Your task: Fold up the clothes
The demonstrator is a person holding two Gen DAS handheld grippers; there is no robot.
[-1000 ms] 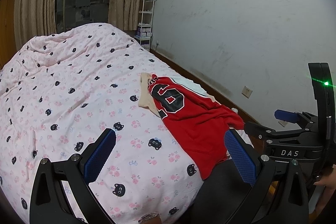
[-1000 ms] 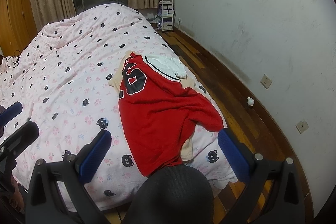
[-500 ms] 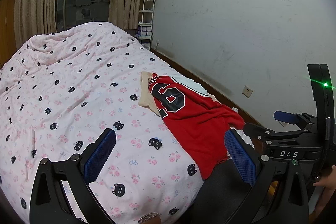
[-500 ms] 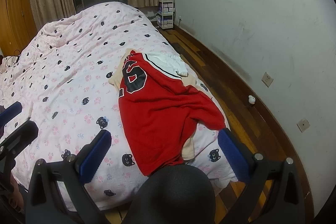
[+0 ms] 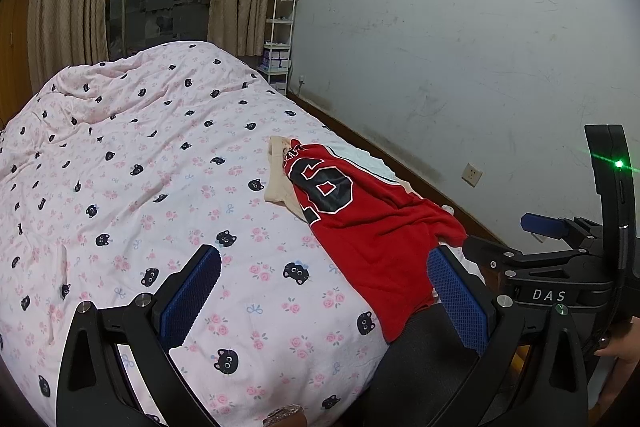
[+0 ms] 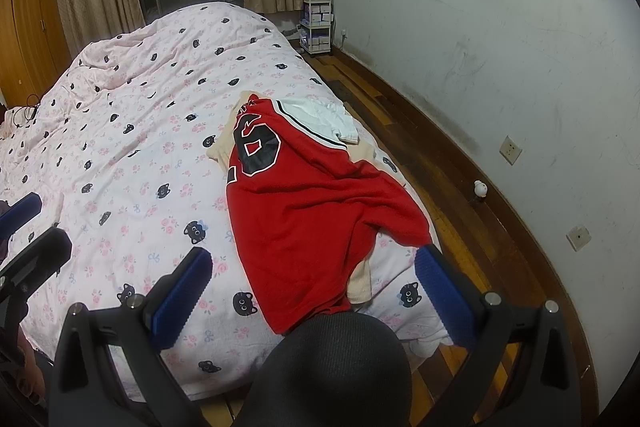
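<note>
Nearest, left gripper [image 5: 324, 301] and right gripper [image 6: 316, 293] spread wide, blue-padded, holding nothing, hovering at the foot of the bed. Between them, a rounded black mesh chair back [image 6: 332, 367] hiding the bed's near edge. Beyond, a red knit jersey [image 6: 308, 215] lying flat along the right edge of the pink cat-print duvet [image 6: 152, 131], numerals partly folded under, "6" legible. Beneath, a beige garment [image 6: 222, 149] and white garment [image 6: 320, 117], mostly covered. On the other gripper's body, "DAS" [image 5: 549, 295].
</note>
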